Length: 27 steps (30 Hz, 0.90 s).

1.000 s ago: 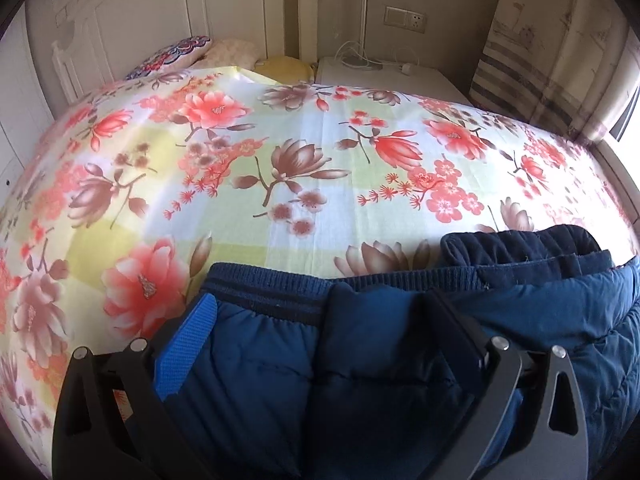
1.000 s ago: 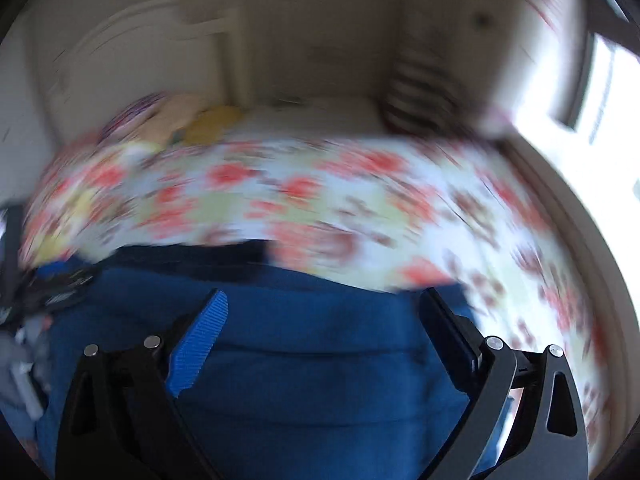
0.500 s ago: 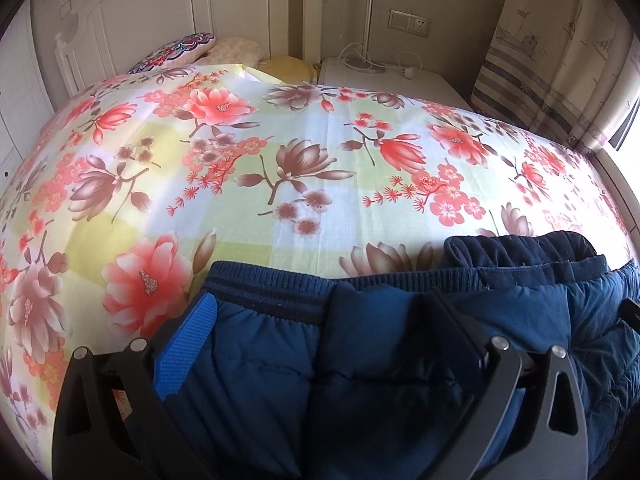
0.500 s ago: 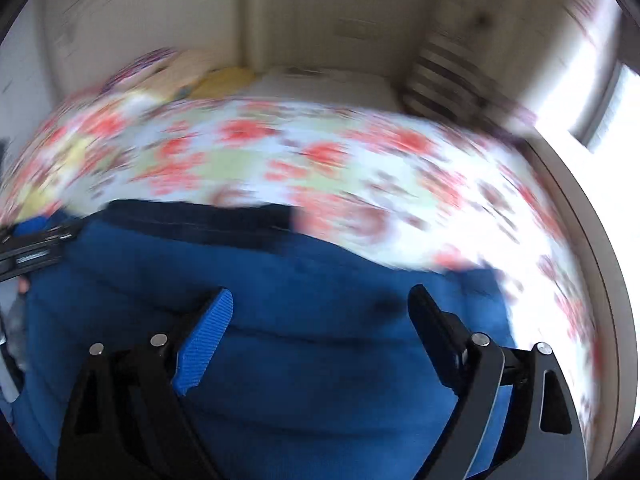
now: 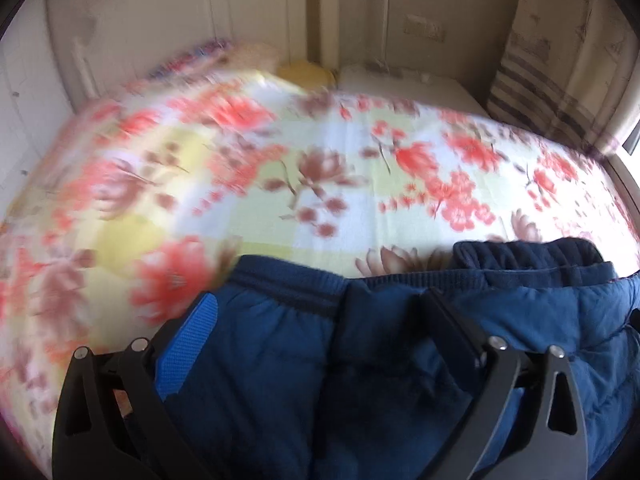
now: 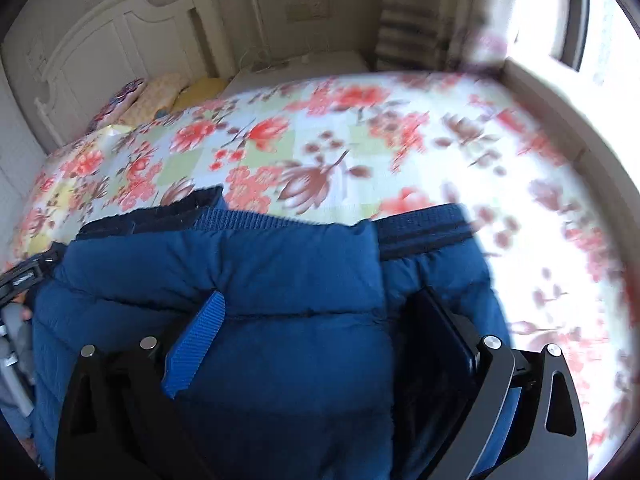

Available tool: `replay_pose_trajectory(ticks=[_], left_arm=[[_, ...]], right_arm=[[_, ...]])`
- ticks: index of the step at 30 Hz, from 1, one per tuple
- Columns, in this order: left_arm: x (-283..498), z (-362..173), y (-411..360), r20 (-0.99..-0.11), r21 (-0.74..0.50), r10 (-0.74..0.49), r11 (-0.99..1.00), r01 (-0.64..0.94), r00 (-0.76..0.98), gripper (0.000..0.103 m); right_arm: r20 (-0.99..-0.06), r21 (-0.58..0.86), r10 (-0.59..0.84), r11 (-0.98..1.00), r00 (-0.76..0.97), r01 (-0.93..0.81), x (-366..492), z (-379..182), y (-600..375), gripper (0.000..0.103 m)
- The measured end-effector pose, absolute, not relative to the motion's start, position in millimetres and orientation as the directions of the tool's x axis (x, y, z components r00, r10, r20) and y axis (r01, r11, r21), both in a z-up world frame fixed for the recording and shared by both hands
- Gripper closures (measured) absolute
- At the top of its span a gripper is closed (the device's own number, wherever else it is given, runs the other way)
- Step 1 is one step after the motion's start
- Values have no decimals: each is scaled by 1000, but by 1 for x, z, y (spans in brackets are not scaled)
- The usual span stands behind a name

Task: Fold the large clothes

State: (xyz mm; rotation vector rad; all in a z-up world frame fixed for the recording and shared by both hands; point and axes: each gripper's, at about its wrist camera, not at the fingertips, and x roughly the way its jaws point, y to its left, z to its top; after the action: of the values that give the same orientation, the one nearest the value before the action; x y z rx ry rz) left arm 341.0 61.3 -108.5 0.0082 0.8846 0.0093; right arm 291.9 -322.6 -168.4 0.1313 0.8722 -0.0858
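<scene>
Gripping stage: both grippers poised over the jacket, likely to take hold for a fold.
Right gripper (image 6: 316,340): fingers spread wide and opening, padded fabric between them, unclamped.
Left gripper (image 5: 320,344): fingers apart astride a quilted panel.
Blue puffer jacket (image 6: 280,272): near edge of the floral bedsheet (image 5: 320,160), ribbed hem farthest.
Headboard (image 6: 100,52): beyond the pillows.

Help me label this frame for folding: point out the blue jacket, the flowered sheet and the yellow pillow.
blue jacket (image 6: 288,272): right wrist view, quilted panel.
flowered sheet (image 5: 320,168): left wrist view, bare middle.
yellow pillow (image 5: 304,72): left wrist view, top face.
</scene>
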Motion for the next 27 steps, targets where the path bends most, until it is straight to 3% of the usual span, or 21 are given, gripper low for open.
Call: replay_pose_trajectory(ticks=[4,7,9,16,23,25,27], left_arm=[[302,-82,39,-725,-73,-126,992,106,677,4],[282,-89,-2,-717,69,-81,980,187,692,2],[285,-118,-25,-757,177,-10,960,219,653,2],[290,-126,-7,-771,93,-40,980,175,636,2],[264,-108,55,-735,100,41,994,48,677,2],[267,-117,78,-769,18,5,1000,15,639,2],[270,-121,92,-780,-73,-55,997,-4,623,2]], right_arm=[[-711,45,12,999,703,28,275,-139,-286,9],[-739,-118,-18,988,674,-103,270,-142,-234,7],[-784,-191,-43,966,620,-174,274,-169,-208,6],[-800,-73,35,985,600,-155,278,-180,-225,5],[-752,-71,-49,997,657,-6,256,-155,-273,5],[-768,-50,-77,997,636,61,254,-162,-303,5],[-779,81,13,993,626,80,254,-173,-327,5]])
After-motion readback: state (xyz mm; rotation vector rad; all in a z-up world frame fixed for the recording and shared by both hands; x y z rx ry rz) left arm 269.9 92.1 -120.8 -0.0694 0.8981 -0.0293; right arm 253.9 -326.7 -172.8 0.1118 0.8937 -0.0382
